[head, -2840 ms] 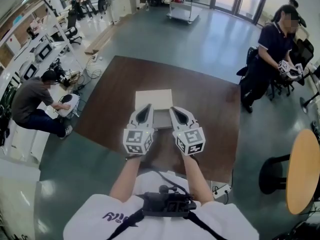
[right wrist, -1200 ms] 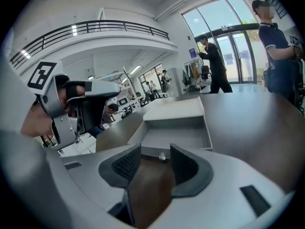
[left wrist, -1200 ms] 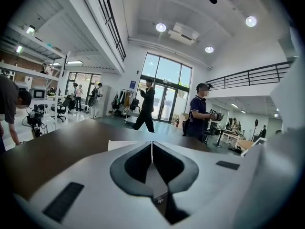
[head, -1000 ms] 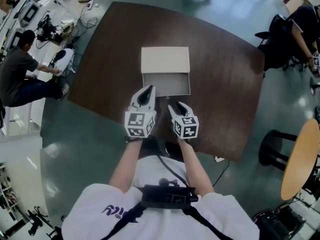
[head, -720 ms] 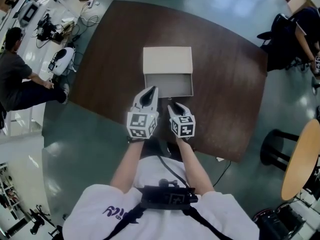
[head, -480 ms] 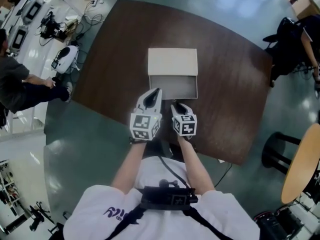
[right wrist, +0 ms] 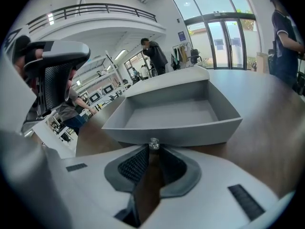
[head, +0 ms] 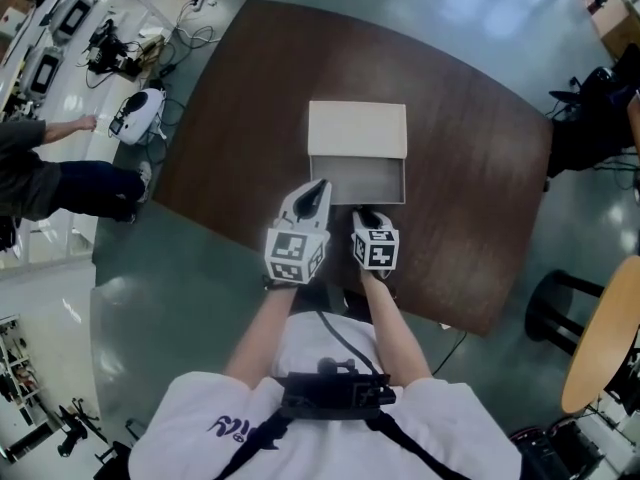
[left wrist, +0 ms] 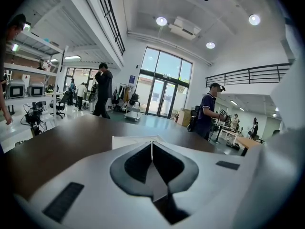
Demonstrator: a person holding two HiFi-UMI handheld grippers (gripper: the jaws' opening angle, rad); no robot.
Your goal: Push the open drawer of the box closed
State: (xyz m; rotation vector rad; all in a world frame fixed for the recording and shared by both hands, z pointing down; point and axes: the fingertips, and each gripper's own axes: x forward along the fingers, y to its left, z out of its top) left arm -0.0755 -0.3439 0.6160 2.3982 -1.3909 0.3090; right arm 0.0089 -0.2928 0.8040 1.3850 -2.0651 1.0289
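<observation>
A beige box (head: 357,128) stands on the dark wooden table (head: 470,168), and its grey drawer (head: 366,180) is pulled out toward me and holds nothing. In the right gripper view the drawer (right wrist: 171,113) fills the middle, with its small clear knob (right wrist: 153,143) right at my fingertips. My right gripper (head: 368,215) (right wrist: 152,151) is closing, with a narrow gap left and the knob at its tips. My left gripper (head: 318,188) (left wrist: 152,149) is shut on nothing beside the drawer's front left corner, and the box (left wrist: 126,140) lies just beyond it.
The table's near edge runs just under both grippers. A person (head: 40,168) crouches on the floor at the left among cables and equipment. A round wooden table (head: 605,348) and a black stool (head: 560,303) stand at the right.
My right gripper has moved forward to the drawer's front, and its jaws have narrowed from wide apart. The left gripper has edged forward beside it. The drawer has not moved.
</observation>
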